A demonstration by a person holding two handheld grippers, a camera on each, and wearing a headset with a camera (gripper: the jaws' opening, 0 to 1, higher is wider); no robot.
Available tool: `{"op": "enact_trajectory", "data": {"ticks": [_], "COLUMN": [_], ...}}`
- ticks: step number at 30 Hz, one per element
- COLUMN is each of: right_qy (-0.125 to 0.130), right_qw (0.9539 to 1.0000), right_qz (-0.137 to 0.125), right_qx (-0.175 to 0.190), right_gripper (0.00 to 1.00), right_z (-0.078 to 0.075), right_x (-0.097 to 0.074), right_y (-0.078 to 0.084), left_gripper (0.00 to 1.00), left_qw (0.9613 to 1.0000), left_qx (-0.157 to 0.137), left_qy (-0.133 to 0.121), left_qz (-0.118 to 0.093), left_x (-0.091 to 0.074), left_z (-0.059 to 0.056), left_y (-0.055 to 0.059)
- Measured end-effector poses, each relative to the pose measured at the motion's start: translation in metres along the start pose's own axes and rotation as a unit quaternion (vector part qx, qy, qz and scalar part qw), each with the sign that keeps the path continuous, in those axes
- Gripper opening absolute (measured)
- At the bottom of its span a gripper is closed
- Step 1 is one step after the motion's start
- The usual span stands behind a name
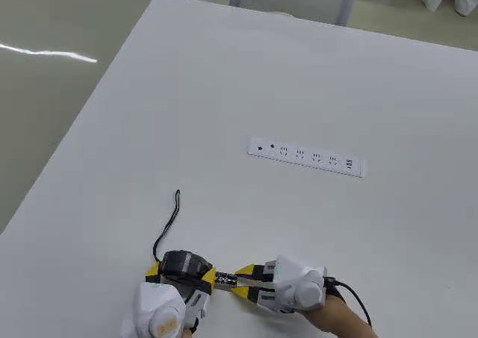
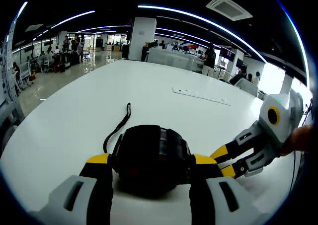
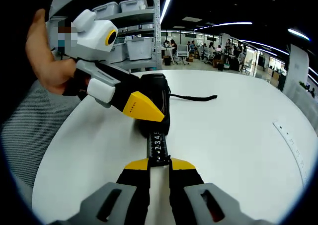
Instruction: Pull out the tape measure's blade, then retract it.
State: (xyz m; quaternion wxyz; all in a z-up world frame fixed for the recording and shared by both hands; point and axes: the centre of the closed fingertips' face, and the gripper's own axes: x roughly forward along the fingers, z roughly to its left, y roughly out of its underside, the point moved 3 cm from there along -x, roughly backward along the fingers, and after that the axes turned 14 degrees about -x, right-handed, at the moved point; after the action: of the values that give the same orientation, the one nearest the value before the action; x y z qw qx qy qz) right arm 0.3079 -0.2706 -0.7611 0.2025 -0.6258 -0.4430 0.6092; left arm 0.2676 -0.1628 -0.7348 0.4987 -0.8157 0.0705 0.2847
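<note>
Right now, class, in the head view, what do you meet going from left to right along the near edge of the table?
tape measure → blade → right gripper

Low at the near end of the surface (image 1: 299,77), the left gripper (image 1: 181,273) has its yellow-tipped fingers (image 2: 99,160) closed on either side of the tape measure (image 1: 187,263) case. The right gripper (image 1: 240,280) faces it from the right, tips near the left's. Its fingers (image 3: 136,165) are pinched together on the short exposed blade (image 3: 157,146). A bare hand (image 1: 337,319) grips the right gripper from behind.
</note>
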Motion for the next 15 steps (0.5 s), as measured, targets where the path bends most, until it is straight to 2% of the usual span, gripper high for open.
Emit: {"op": "enact_trajectory", "data": {"ticks": [15], "right_qy": [-0.005], "right_qw": [0.9999], "right_qz": [-0.006], "right_qx": [-0.011], "right_gripper": [0.12], "right_z": [-0.003], "right_x": [0.019], "right_y": [-0.014], "left_gripper": [0.59], "left_qw": [1.0000], "left_qx": [-0.009], "left_qy": [0.000], "left_qz": [0.001], "left_x": [0.001], "left_z": [0.000], "left_y": [-0.002]}}
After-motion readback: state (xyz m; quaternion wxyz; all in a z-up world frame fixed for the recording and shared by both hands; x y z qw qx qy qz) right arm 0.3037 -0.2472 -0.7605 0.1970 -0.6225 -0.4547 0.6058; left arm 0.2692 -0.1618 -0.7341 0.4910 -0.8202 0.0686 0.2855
